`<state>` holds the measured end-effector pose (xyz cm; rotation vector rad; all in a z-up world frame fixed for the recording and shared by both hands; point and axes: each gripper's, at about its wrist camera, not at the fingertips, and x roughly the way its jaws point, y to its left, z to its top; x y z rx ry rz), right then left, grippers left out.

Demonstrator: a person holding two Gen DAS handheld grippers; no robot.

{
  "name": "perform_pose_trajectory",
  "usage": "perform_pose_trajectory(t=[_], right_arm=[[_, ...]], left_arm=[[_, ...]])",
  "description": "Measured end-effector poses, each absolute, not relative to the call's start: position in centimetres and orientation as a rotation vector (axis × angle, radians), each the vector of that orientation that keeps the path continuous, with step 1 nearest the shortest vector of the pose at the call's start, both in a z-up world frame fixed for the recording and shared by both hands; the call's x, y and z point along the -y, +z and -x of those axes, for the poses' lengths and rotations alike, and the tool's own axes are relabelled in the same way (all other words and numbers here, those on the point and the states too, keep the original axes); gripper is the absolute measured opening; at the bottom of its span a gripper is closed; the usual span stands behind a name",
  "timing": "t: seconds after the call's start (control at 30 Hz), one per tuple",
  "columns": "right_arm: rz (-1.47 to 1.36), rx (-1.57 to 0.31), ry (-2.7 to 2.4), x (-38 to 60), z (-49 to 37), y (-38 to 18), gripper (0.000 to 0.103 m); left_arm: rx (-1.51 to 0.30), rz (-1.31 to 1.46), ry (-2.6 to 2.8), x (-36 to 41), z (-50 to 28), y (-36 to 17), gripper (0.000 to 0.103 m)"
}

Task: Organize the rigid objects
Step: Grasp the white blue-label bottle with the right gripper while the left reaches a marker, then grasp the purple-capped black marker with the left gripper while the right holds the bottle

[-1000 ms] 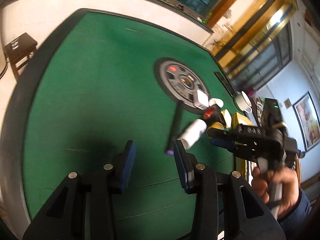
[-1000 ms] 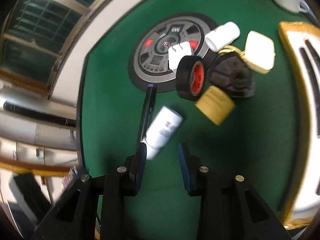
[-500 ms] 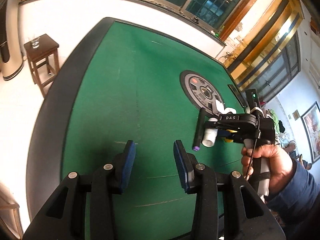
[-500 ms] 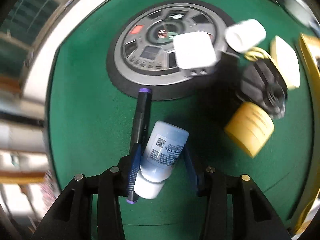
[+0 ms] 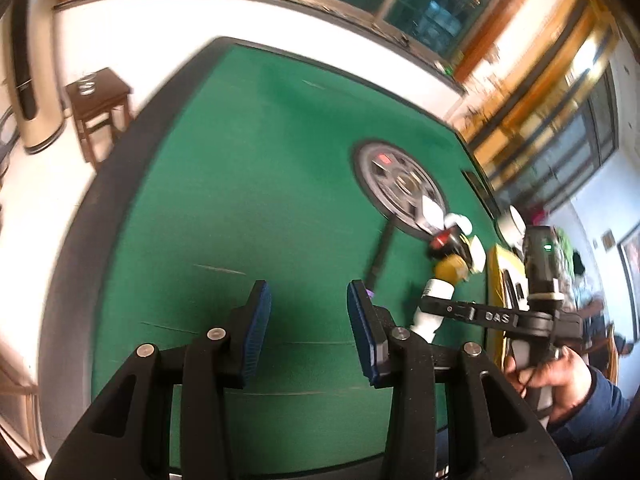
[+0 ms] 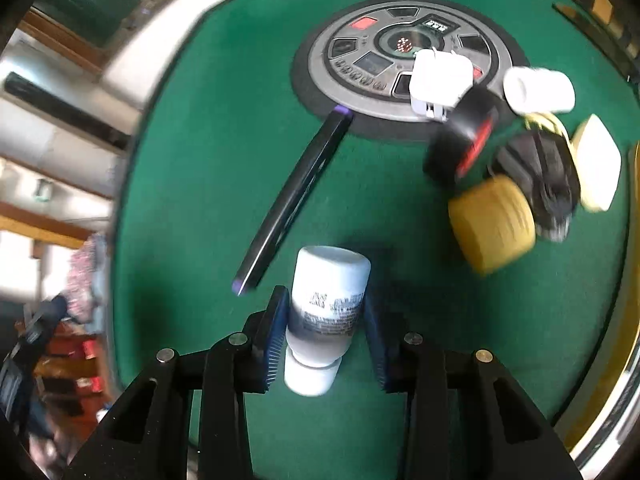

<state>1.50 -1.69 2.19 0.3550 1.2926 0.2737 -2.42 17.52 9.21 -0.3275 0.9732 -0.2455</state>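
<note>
Count on the green bench (image 6: 192, 184):

- 1 white bottle (image 6: 326, 300) with a printed label.
- 1 long black bar (image 6: 296, 196) with purple ends.
- 1 roll of black tape (image 6: 460, 144) with a red core.
- 1 roll of yellow tape (image 6: 494, 220).
- 1 white plug adapter (image 6: 440, 80).
- 1 short white cylinder (image 6: 538, 90).
- 1 black ridged object (image 6: 540, 176), kind unclear.
- 1 cream oval piece (image 6: 598, 168).
- 1 round grey control panel (image 6: 360, 64) set in the bench.
- 1 yellow tray (image 5: 505, 268) at the bench's edge.
- 2 hand-held grippers: left hand-held gripper (image 5: 308, 316), right hand-held gripper (image 6: 324, 320).

Beyond the bench: 1 wooden side table (image 5: 100, 96).
</note>
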Motion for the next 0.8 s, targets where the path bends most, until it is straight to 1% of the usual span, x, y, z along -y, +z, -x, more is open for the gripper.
perform_pose_trajectory(t=[0.1, 0.4, 0.7, 0.8], right_arm=[[-0.431, -1.264, 0.309, 4.2, 0.3, 3.1, 0.032], [-0.553, -1.051, 0.240, 13.6, 4.4, 7.2, 0.031], [-0.635, -0.930, 0.111, 19.7, 10.1, 9.5, 0.031], [-0.652, -0.892, 0.057, 21.1, 12.0, 10.0, 0.031]], left_arm=[[-1.013, 0.309, -0.299, -14.1, 1.1, 9.1, 0.037], [-1.110, 0.129, -0.406, -5.5, -4.9, 7.4, 0.037], [-1.190, -0.095, -0.398, -1.7, -9.3, 2.6, 0.037], [-1.176, -0.145, -0.379, -1.3, -9.7, 1.4, 0.013]])
